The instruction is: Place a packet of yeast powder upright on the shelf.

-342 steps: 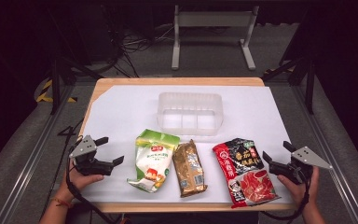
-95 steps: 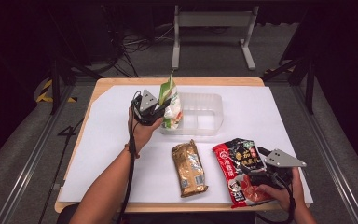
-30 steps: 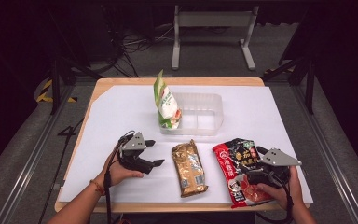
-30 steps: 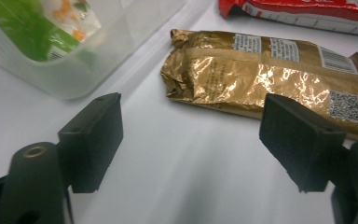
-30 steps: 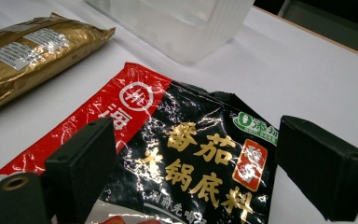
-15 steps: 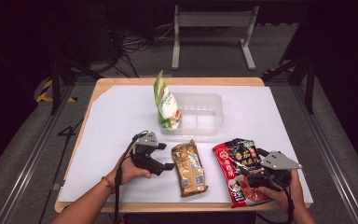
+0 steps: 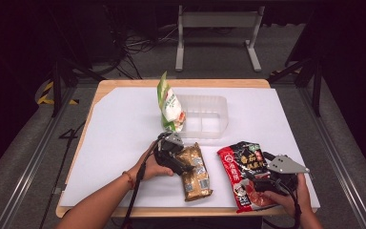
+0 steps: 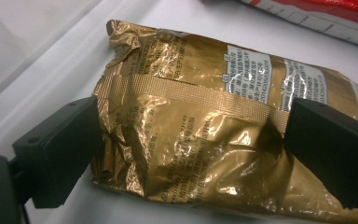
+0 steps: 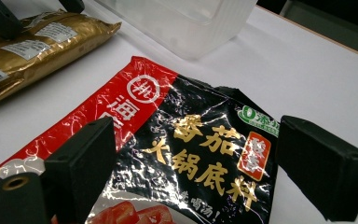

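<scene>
Gold packet lay flat on the white table, just in front of the clear tray. Your left gripper had just been opening its jaws, which stood apart around the packet's end. Your right gripper hovered with jaws apart over the red packet.

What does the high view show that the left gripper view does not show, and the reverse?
High view alone: the green pouch standing in the clear tray, the right gripper over the red pouch, both forearms, the wooden table edge.
Left gripper view alone: the gold pouch's crimped seam and printed labels, close up.
Both: the left gripper, jaws having just been opening, straddling the gold pouch's end.
</scene>
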A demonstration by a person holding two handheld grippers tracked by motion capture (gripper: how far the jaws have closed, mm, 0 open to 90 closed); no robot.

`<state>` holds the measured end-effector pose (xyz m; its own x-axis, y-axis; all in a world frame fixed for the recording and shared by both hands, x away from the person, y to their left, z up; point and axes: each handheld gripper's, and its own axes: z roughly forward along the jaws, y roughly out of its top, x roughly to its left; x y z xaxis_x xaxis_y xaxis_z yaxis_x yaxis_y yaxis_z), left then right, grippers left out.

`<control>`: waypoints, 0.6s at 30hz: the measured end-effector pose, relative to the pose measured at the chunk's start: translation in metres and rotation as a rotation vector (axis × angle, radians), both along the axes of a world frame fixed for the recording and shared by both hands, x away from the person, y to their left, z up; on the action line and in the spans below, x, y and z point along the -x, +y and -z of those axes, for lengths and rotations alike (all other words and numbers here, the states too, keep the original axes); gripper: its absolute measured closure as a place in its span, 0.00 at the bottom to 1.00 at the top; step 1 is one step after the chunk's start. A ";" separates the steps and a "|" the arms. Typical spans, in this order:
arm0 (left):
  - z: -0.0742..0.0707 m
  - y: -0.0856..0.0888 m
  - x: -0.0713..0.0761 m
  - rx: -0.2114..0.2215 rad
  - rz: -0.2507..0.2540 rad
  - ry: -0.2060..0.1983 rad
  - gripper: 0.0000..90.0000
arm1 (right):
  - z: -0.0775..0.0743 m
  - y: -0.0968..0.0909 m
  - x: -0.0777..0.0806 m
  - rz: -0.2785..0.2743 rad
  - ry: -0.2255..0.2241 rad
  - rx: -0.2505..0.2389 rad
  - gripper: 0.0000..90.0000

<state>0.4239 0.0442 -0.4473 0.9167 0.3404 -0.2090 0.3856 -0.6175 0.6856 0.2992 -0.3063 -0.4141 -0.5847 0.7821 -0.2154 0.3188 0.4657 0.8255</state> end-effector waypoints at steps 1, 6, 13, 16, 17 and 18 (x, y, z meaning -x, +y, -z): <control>0.000 0.001 -0.002 0.000 -0.008 0.010 0.04 | 0.000 0.000 0.000 -0.003 -0.002 0.003 0.15; 0.003 0.008 -0.005 0.015 -0.021 0.028 0.03 | 0.000 0.002 0.001 -0.012 -0.006 0.012 0.15; 0.003 0.006 -0.004 -0.007 -0.016 0.004 0.03 | 0.000 0.002 0.001 -0.014 -0.003 0.012 0.15; 0.002 0.007 -0.002 -0.004 -0.005 0.010 0.06 | -0.001 0.002 0.001 -0.016 -0.005 0.011 0.15; 0.002 0.007 -0.002 0.002 0.004 0.011 0.09 | -0.001 0.002 0.001 -0.017 -0.005 0.011 0.15; 0.002 0.007 -0.002 0.005 0.004 0.014 0.11 | -0.001 0.002 0.001 -0.019 -0.003 0.012 0.15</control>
<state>0.4254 0.0517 -0.4490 0.9149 0.3359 -0.2238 0.3930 -0.6152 0.6834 0.2986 -0.3041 -0.4135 -0.5989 0.7680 -0.2270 0.3068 0.4819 0.8207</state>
